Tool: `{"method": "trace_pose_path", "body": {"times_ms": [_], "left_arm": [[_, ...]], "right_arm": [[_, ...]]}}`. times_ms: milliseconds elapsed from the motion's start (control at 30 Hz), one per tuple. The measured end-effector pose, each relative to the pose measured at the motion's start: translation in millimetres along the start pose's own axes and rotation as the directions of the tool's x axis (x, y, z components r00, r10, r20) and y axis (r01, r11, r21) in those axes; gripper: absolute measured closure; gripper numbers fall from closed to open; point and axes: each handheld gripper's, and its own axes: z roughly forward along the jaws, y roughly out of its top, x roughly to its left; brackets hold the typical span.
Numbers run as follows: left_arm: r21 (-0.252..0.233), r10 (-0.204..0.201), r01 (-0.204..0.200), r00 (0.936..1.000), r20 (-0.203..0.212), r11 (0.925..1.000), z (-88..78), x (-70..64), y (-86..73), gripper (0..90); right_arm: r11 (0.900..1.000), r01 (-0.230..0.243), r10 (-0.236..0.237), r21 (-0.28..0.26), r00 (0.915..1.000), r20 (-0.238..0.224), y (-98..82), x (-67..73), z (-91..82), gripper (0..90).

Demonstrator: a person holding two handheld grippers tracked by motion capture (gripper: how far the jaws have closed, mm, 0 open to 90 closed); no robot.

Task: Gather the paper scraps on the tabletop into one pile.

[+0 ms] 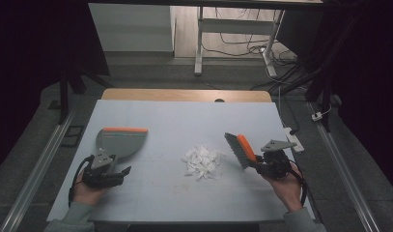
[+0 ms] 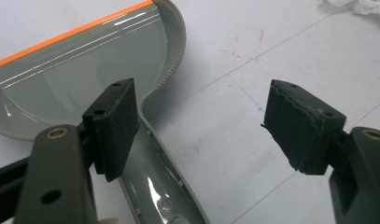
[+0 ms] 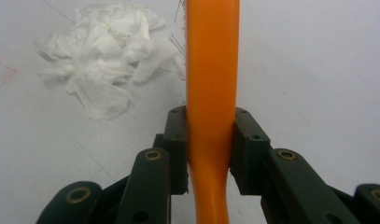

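A grey dustpan (image 1: 120,140) with an orange lip lies flat at the left of the white table, its handle toward me. My left gripper (image 1: 120,174) sits at that handle and is open. In the left gripper view the dustpan (image 2: 85,70) handle runs just beside the left pad (image 2: 114,123), and the right pad stands well apart from it. My right gripper (image 1: 258,164) is shut on the orange handle of a brush (image 1: 240,149) whose grey bristles point left, toward a pile of white paper scraps (image 1: 202,161). In the right gripper view the brush handle (image 3: 211,70) is clamped between both pads, with the paper scraps (image 3: 103,51) at upper left.
The white table top (image 1: 184,121) has a wooden strip along its far edge. Beyond it stand a desk frame (image 1: 200,43) and loose cables on the floor. A white power strip (image 1: 293,137) lies off the table's right edge.
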Motion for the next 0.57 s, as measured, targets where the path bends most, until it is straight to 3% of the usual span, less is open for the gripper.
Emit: {"method": "trace_pose_path", "body": {"times_ms": [167,567], "left_arm": [[0.002,0.009,-0.009,0.9999,0.008,1.0,0.2,-1.3,0.8,27.3],[-0.002,0.013,-0.013,0.9999,0.011,0.9999,0.0,-2.1,1.3,27.3]], "right_arm": [[1.0,0.007,-0.007,-0.018,1.0,0.007,-10.6,-5.0,-2.1,70.1],[0.999,0.023,-0.023,-0.032,0.9997,0.001,-9.4,-3.4,-3.4,70.1]]}}
